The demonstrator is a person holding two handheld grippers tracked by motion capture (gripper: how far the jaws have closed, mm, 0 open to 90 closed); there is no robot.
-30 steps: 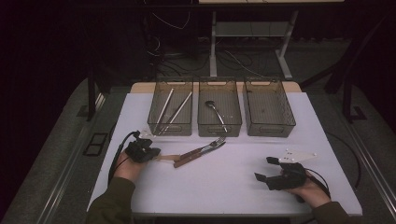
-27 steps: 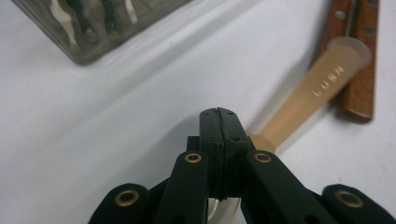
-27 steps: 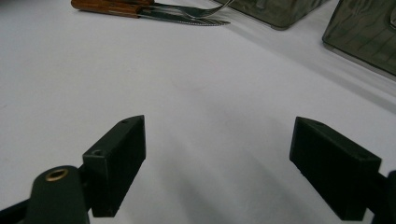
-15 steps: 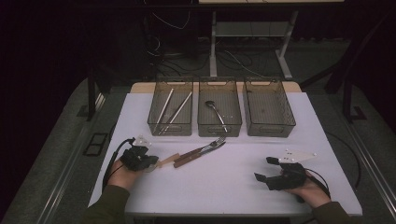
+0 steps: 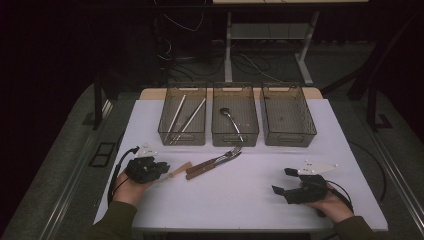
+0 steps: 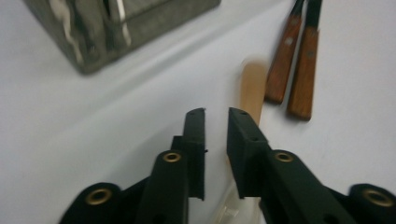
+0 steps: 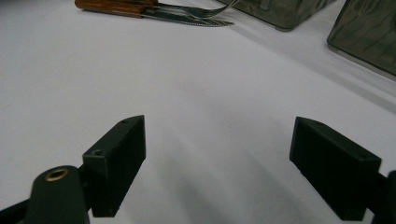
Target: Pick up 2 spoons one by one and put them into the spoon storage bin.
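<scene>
Where no writing reads, left hand-held gripper narrowly parted over wooden spatula, right hand-held gripper wide.

We saw three smoky bins in row along far edge of white table. Left bin held two long metal rods, leaning. Middle bin, just right of left bin, held metal spoon. Right bin stood beyond middle bin. Wood-handled fork and wood-handled knife lay side by side, touching, just in front of middle bin.
</scene>
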